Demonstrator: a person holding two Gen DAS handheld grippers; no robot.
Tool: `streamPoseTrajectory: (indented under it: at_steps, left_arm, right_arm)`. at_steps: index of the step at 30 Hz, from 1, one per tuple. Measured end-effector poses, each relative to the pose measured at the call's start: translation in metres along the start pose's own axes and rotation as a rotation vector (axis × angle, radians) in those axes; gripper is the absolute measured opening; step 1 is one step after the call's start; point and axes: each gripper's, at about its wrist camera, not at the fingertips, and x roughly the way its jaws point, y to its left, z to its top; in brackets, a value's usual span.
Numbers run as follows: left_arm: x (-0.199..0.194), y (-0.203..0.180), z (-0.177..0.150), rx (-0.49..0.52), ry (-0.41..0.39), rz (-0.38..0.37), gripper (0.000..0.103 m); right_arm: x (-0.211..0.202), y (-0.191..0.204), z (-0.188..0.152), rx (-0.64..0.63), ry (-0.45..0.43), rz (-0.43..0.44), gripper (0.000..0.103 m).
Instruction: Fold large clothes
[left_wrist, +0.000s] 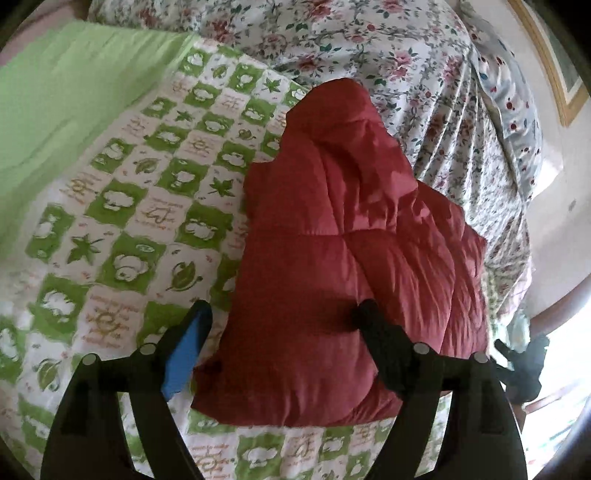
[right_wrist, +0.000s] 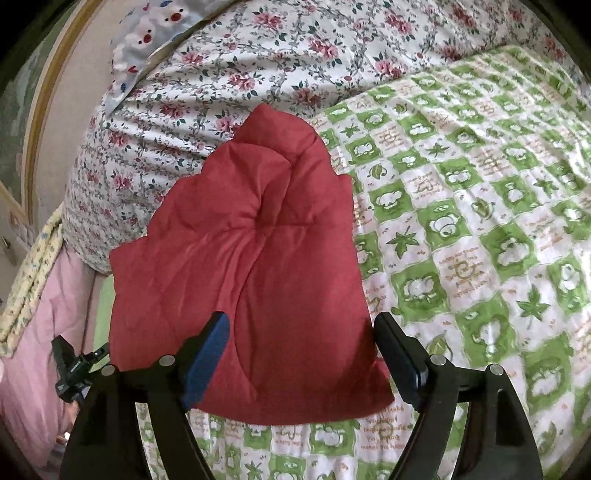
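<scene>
Now puffy quilted red jacket (left_wrist: 332, 229) (right_wrist: 251, 266) folded, checked bedsheet (left_wrist: 147, 206) (right_wrist: 461, 240), both fingers apart.

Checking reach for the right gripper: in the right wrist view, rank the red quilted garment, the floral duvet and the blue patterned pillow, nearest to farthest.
1. Red quilted garment, between the right gripper's open jaws.
2. Floral duvet, behind the garment.
3. Blue patterned pillow, upper left corner.

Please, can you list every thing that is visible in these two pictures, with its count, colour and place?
quilted jacket: one, red, folded on the checked bedsheet, near edge.
checked bedsheet: one, green and white, covering the bed.
floral duvet: one, white with pink roses, heaped behind the jacket.
plain cloth: one, light green, beside the checked bedsheet.
picture frame: one, gold, on the wall.
left tongs: one, black, open over the jacket's near edge.
right tongs: one, black, open over the jacket.
</scene>
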Motion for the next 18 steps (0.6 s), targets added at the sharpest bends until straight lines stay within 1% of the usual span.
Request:
streamPoseTrajectory:
  at_steps: [3, 5, 8, 10, 13, 17, 18]
  left_arm:
    - [0.013, -0.001, 0.007, -0.013, 0.035, -0.061, 0.081]
    - [0.02, -0.003, 0.011, -0.015, 0.044, -0.059, 0.084]
    - [0.027, -0.005, 0.017, -0.03, 0.053, -0.078, 0.084]
    - [0.03, -0.004, 0.02, -0.035, 0.057, -0.092, 0.084]
    - [0.034, -0.003, 0.023, -0.038, 0.063, -0.109, 0.084]
    - [0.04, -0.002, 0.026, -0.056, 0.069, -0.129, 0.084]
    - [0.042, -0.003, 0.026, -0.06, 0.067, -0.133, 0.084]
  right_arm:
    - [0.013, -0.005, 0.008, 0.024, 0.009, 0.025, 0.087]
    - [0.024, -0.008, 0.013, 0.044, 0.024, 0.039, 0.088]
    - [0.042, -0.014, 0.021, 0.068, 0.046, 0.054, 0.088]
    - [0.052, -0.018, 0.024, 0.086, 0.063, 0.071, 0.091]
    - [0.067, -0.025, 0.028, 0.119, 0.085, 0.113, 0.093]
    - [0.075, -0.028, 0.028, 0.148, 0.09, 0.16, 0.094]
    - [0.077, -0.028, 0.027, 0.15, 0.095, 0.17, 0.089]
